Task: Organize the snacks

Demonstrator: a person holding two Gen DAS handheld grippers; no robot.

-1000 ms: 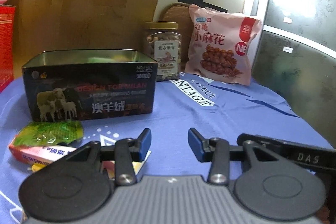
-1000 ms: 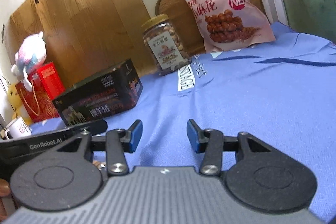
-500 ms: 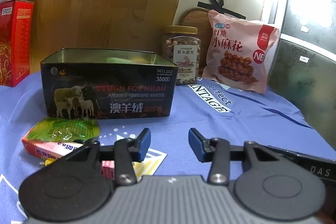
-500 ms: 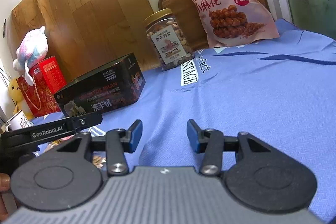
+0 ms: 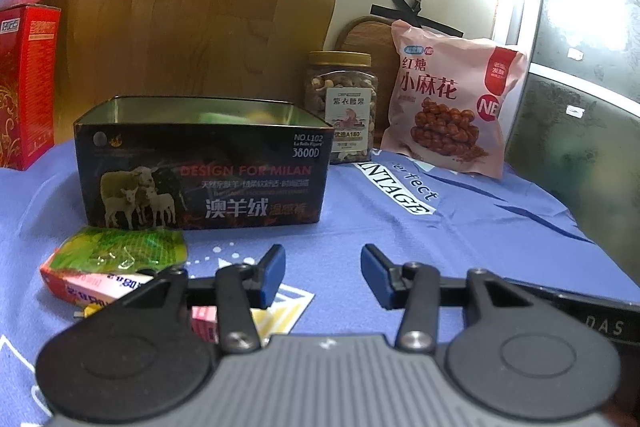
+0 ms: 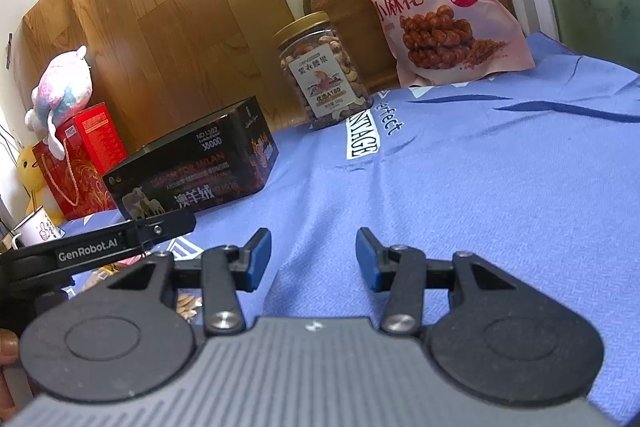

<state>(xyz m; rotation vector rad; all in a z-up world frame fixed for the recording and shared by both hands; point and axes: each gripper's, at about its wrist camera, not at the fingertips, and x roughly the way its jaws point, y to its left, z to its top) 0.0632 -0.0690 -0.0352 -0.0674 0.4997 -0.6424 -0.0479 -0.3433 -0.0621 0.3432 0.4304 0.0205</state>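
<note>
A dark open tin printed with sheep stands on the blue cloth, with something green showing inside. In front of it, to the left, lies a green and orange snack packet. A small pink packet lies partly hidden under my left gripper. That gripper is open and holds nothing. A jar of nuts and a pink bag of twists stand at the back. My right gripper hovers open over bare cloth, to the right of the tin.
A red box with a plush toy on it stands at the far left, with a white mug near it. A wooden board leans on the wall behind. The left gripper's arm crosses the right view. Blue cloth stretches to the right.
The left wrist view has swung a little, bringing the red box and plush toy further into frame. The right view has shifted slightly. Both grippers remain open and hold nothing.
</note>
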